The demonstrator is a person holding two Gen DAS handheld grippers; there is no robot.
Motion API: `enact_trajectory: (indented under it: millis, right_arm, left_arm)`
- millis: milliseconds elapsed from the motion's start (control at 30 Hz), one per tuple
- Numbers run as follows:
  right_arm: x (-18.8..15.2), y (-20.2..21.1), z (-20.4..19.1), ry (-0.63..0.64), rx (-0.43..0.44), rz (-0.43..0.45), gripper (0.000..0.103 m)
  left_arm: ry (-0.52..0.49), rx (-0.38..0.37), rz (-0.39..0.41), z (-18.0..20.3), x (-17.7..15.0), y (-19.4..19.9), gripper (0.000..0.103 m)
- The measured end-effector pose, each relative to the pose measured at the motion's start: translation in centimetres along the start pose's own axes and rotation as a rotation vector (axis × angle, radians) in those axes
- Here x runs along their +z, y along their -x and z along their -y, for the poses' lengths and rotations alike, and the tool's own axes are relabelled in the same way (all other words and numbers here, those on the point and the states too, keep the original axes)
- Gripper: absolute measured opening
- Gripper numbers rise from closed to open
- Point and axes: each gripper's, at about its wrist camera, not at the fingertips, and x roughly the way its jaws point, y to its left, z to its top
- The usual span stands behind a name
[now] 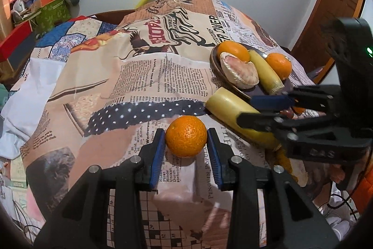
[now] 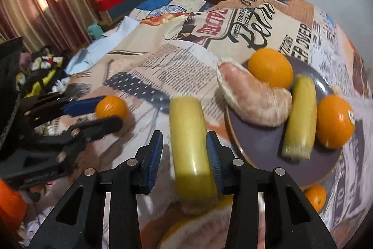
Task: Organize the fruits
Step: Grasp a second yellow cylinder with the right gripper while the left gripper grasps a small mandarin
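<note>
Left tongs point(image 1: 186, 140) level, pinching orange point(image 1: 186, 135); right tongs point(image 2: 184, 151) part-open, straddling banana point(image 2: 190, 146), left pad clear.

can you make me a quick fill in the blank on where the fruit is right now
1. The left tool has its pads on either side of a small ____.
2. The right tool straddles a pale yellow ____.
3. The plate carries ____ oranges.
4. The peeled pomelo segment lies on the ____.

Missing words: orange; banana; two; plate
</note>
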Motion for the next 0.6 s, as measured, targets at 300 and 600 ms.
enact_trajectory:
  millis: [300, 600]
  right_arm:
    - [0.8, -2.1, 0.5, -0.005, 0.007, -0.039, 0.036]
    - [0.2, 3.4, 0.8, -0.061, 0.043, 0.110, 0.035]
  left_arm:
    - [0.015, -0.001, 0.000, -0.4, 0.1, -0.4, 0.036]
    - [-0.010, 0.012, 0.047, 1.1, 1.4, 1.5, 0.036]
